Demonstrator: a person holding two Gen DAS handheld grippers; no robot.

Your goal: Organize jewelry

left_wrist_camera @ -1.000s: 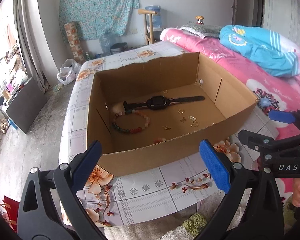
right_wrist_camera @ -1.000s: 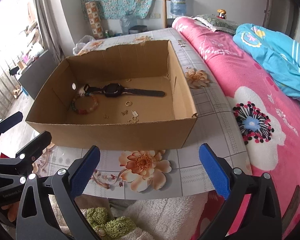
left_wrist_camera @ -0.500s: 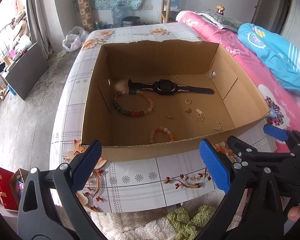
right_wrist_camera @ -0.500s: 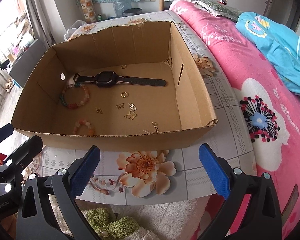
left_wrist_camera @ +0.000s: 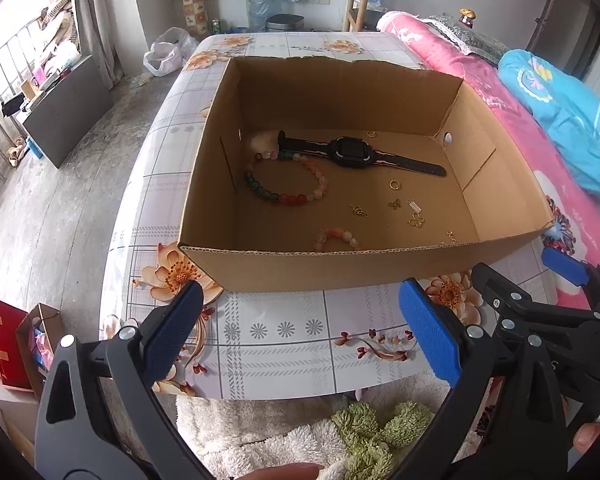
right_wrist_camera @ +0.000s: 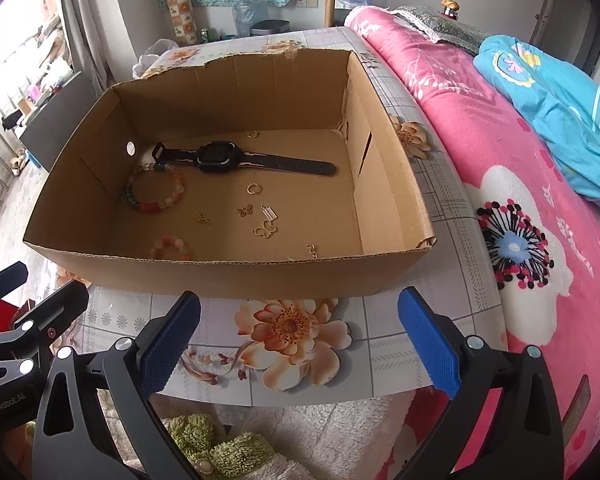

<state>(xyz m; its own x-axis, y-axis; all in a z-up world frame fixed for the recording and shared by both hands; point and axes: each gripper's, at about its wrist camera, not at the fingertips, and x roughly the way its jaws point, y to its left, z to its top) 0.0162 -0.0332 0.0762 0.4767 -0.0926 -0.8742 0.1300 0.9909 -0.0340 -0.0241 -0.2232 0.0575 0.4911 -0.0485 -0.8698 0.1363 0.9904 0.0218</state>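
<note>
From my left, the left gripper (left_wrist_camera: 300,332) hangs with jaws spread and empty short of the cardboard box (left_wrist_camera: 380,266). Inside, the beaded bracelet (left_wrist_camera: 286,184) lies toward the box's left wall; the watch (right_wrist_camera: 228,158) stretches its long axis left to right across the floor, with small gold charms (right_wrist_camera: 265,230) nearer me. My right gripper (right_wrist_camera: 298,334), likewise released, appears nearer the charms.
</note>
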